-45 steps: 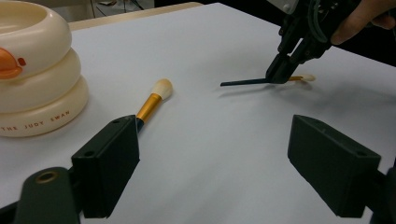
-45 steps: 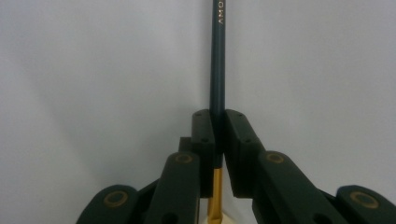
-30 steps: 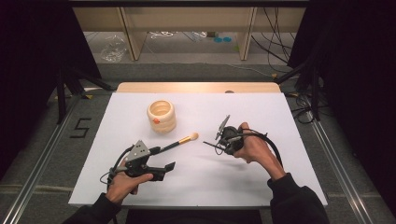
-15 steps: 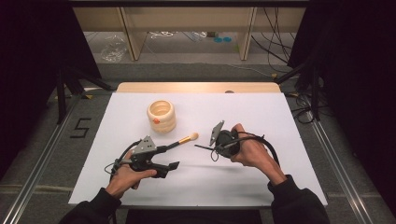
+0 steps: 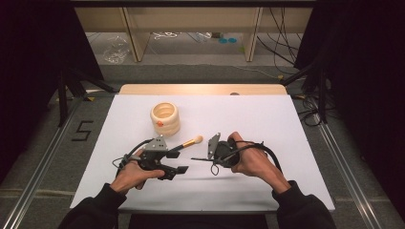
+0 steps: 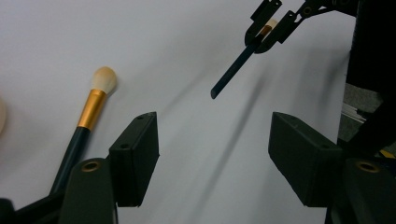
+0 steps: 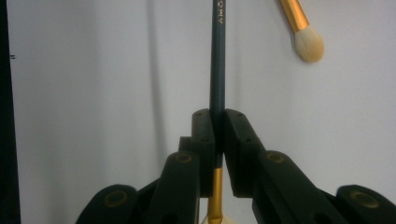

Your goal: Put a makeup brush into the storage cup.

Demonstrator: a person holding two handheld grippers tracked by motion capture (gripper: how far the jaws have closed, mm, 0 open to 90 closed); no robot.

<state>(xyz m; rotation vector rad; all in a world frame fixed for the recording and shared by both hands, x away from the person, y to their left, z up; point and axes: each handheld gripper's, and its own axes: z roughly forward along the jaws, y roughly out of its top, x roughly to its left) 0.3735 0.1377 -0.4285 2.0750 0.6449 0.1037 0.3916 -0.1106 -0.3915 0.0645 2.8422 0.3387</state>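
My right gripper (image 7: pixel 218 116) is shut on a thin brush (image 7: pixel 217 60) with a dark teal handle. The handle juts out past the jaws and its gold ferrule sits behind them. In the high view the right gripper (image 5: pixel 208 159) points left, the held brush's (image 5: pixel 197 159) handle end aimed at my left gripper (image 5: pixel 178 161). The left gripper (image 6: pixel 212 126) stands open over the white sheet with nothing between its jaws. A second brush (image 5: pixel 190 142) with a gold ferrule and cream bristles lies on the table. In the left gripper view this brush (image 6: pixel 92 105) lies just left of the left jaw.
A cream stack of rings (image 5: pixel 165 117) with an orange mark stands behind the left gripper on the white table sheet (image 5: pixel 267 119). A wooden strip (image 5: pixel 200 88) runs along the far edge. Metal rails (image 5: pixel 344 162) flank the table, with black stands and cables beyond.
The right gripper has carried its brush left and nearer to me, closing on the left gripper. The left gripper has shifted slightly to the right.
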